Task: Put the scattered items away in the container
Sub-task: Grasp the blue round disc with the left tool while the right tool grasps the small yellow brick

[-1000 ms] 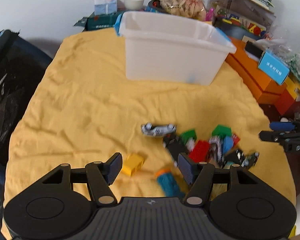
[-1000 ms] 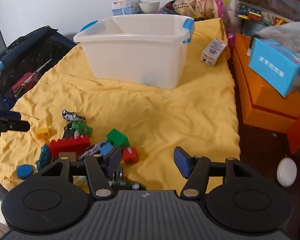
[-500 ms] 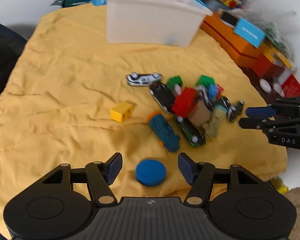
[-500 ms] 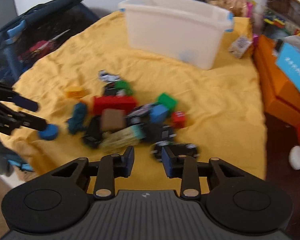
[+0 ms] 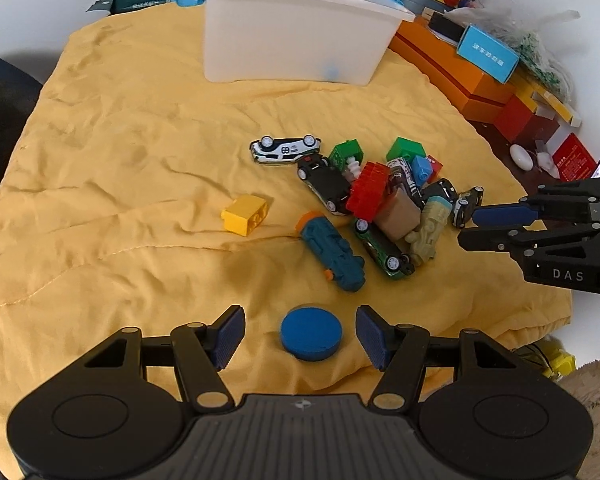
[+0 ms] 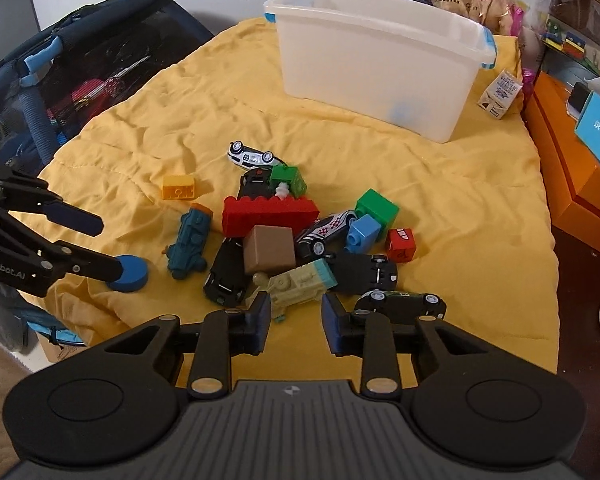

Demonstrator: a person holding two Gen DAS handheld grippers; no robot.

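The left gripper (image 5: pixel 300 332) has its jaws apart on either side of the flat round blue plastic disc (image 5: pixel 311 332), which lies at twelve o'clock, dead ahead on the yellow quilted cloth (image 5: pixel 120 184); this hand is the nearer. The right gripper (image 6: pixel 294 322), jaws apart and empty, faces the toy pile (image 6: pixel 296 240); the translucent white plastic bin (image 5: pixel 296 36) stands well beyond, also at twelve.
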